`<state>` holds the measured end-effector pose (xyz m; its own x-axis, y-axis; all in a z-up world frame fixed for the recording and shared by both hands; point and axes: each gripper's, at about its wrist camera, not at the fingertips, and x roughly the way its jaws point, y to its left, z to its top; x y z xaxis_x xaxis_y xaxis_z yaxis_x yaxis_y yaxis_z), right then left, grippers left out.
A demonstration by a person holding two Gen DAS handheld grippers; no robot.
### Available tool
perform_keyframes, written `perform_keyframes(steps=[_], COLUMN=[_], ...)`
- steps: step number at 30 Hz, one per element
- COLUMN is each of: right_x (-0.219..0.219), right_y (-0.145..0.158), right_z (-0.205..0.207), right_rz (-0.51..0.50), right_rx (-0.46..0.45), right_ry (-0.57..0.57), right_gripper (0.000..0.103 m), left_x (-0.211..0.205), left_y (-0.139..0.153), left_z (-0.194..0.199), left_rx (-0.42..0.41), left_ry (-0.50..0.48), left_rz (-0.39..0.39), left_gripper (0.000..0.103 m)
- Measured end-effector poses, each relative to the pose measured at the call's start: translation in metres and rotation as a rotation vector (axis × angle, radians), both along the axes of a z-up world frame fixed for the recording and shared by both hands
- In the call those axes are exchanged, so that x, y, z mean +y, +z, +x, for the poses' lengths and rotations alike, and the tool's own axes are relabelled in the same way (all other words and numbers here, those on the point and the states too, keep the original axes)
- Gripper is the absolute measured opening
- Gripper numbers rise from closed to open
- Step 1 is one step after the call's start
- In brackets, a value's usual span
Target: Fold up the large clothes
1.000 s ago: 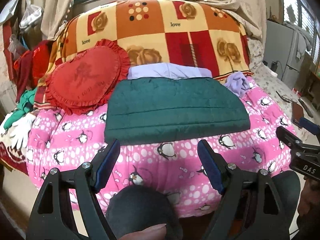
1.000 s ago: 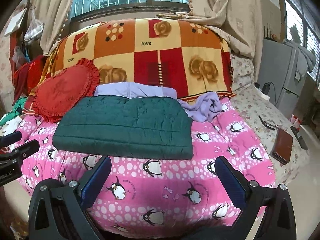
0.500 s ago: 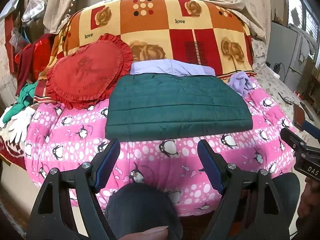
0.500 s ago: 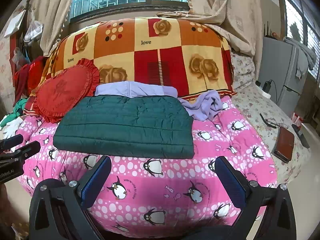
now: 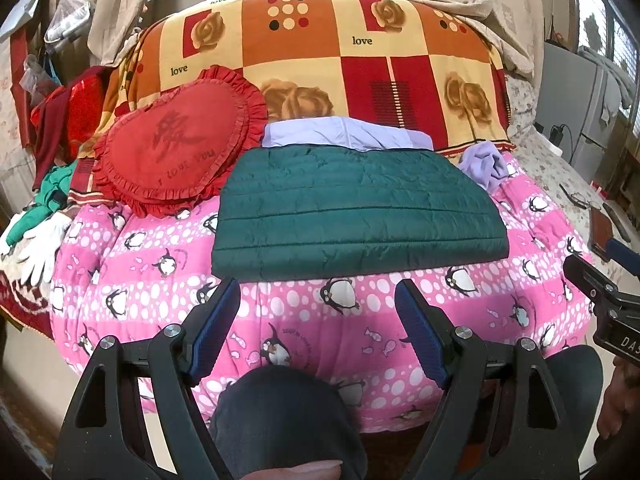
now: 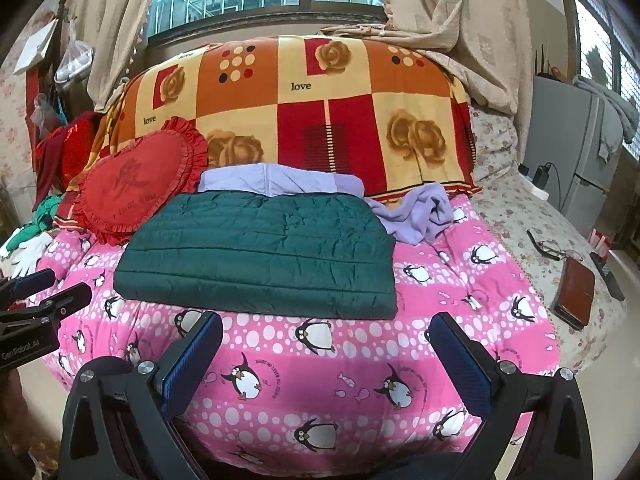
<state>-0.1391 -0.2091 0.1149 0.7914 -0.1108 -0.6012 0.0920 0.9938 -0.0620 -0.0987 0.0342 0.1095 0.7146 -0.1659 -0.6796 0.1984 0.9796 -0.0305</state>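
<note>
A dark green quilted garment [image 5: 352,212] [image 6: 264,256] lies folded into a flat rectangle on the pink penguin quilt [image 5: 360,320] [image 6: 320,360]. Behind it sits a folded lilac garment [image 5: 344,136] [image 6: 276,180], and a crumpled lilac cloth [image 5: 486,166] [image 6: 420,216] lies at its right. My left gripper [image 5: 318,308] hangs open in front of the green garment's near edge, nothing between its blue pads. My right gripper [image 6: 326,340] is likewise open and empty, held short of the garment over the quilt's front.
A red heart-shaped cushion [image 5: 176,152] [image 6: 136,184] leans left of the garments against an orange and red checked blanket [image 5: 340,52]. White gloves [image 5: 40,244] and green cloth lie far left. A brown wallet [image 6: 574,292] and glasses [image 6: 554,250] rest on the floral sheet at right.
Both views shifted only slightly; the bed sits a touch lower in the left wrist view. The garments did not move and both grippers stayed open.
</note>
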Motion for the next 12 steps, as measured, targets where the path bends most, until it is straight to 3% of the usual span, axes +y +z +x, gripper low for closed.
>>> perform_keyframes(steps=[12], right_x=[0.0029], right_y=[-0.0011], right_z=[0.0011], right_rz=[0.007], right_rx=[0.002], right_ry=[0.009], right_gripper=[0.102], left_x=[-0.0026], left_y=[0.0014], left_z=[0.0011], left_rx=[-0.019], left_ry=[0.008], left_rz=[0.006], left_gripper=[0.080])
